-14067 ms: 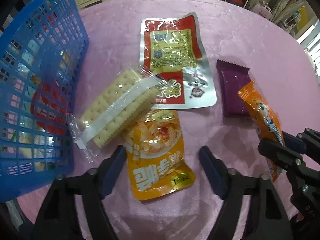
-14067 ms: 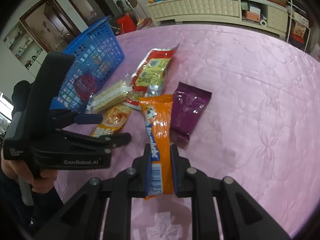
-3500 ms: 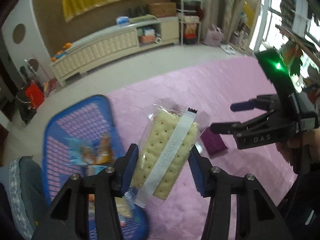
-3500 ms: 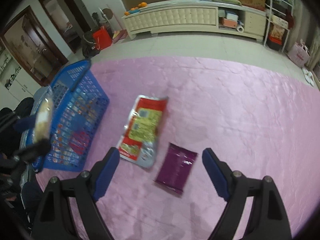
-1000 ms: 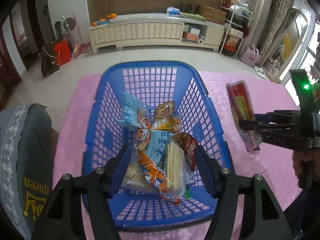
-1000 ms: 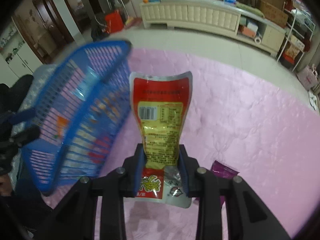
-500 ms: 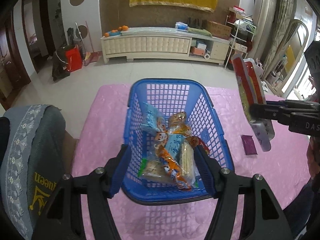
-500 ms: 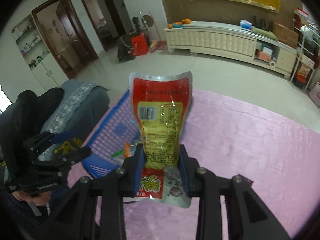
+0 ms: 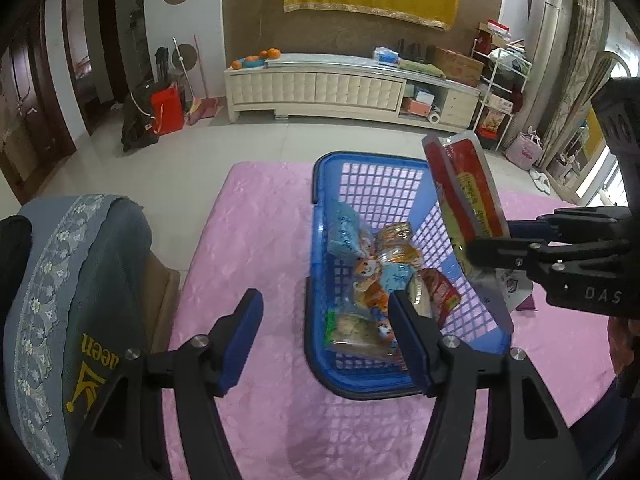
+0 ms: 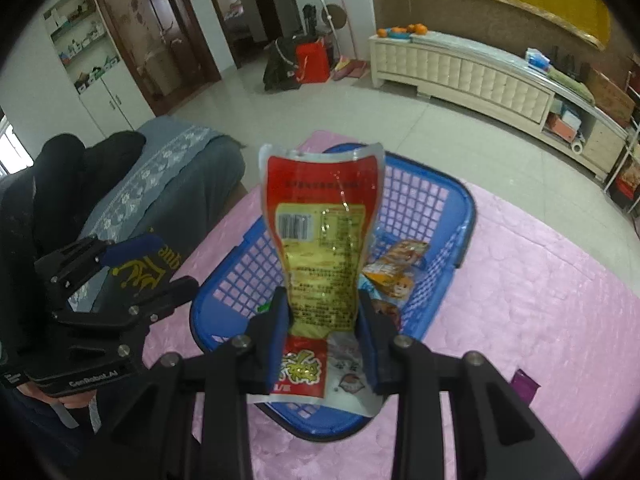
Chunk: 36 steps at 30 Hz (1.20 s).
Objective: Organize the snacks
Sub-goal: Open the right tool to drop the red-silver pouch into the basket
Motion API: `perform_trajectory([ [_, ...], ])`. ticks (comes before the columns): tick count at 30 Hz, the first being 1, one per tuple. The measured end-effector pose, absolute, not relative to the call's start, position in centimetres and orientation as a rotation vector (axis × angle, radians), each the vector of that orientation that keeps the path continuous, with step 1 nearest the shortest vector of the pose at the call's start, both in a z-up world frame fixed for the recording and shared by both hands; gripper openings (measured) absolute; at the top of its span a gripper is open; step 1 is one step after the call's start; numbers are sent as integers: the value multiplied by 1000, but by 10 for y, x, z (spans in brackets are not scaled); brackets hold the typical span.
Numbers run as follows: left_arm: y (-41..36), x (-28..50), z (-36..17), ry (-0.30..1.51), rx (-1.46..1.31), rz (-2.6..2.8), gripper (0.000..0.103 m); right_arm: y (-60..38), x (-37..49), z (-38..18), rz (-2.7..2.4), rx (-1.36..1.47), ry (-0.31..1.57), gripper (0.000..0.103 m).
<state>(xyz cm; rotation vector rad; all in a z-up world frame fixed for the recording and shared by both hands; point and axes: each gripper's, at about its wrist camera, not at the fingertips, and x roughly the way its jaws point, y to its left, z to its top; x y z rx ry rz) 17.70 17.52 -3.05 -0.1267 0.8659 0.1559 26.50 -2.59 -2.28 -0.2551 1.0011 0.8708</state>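
Pink table (image 9: 260, 240), blue basket (image 9: 320, 360), purple packet (image 10: 525, 387) beside.

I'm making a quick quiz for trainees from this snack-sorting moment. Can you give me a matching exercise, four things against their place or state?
Things:
1. red pouch
2. purple packet
3. left gripper
4. blue basket

States:
A. lying on the pink cloth
B. open, holding nothing
C. clamped in the right gripper
D. holding several snacks

Pairs: 1-C, 2-A, 3-B, 4-D
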Motion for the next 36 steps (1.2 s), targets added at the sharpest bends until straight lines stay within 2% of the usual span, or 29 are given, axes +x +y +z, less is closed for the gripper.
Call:
perform_trajectory([
  [11, 200, 187, -54, 894, -186, 158, 63, 9, 288, -61, 838, -352, 1083, 37],
  [20, 206, 189, -62, 905, -209, 169, 63, 26, 293, -84, 797, -415, 1104, 42],
  [23, 206, 187, -62, 907, -213, 170, 63, 26, 294, -86, 789, -425, 1102, 57],
  [25, 205, 186, -60, 904, -211, 168, 63, 24, 297, -88, 778, -427, 1112, 75],
  [30, 198, 183, -53, 888, -201, 159, 63, 15, 299, -82, 777, -379, 1096, 84],
  [36, 186, 182, -45, 875, -190, 149, 63, -2, 292, -67, 776, -353, 1081, 85],
])
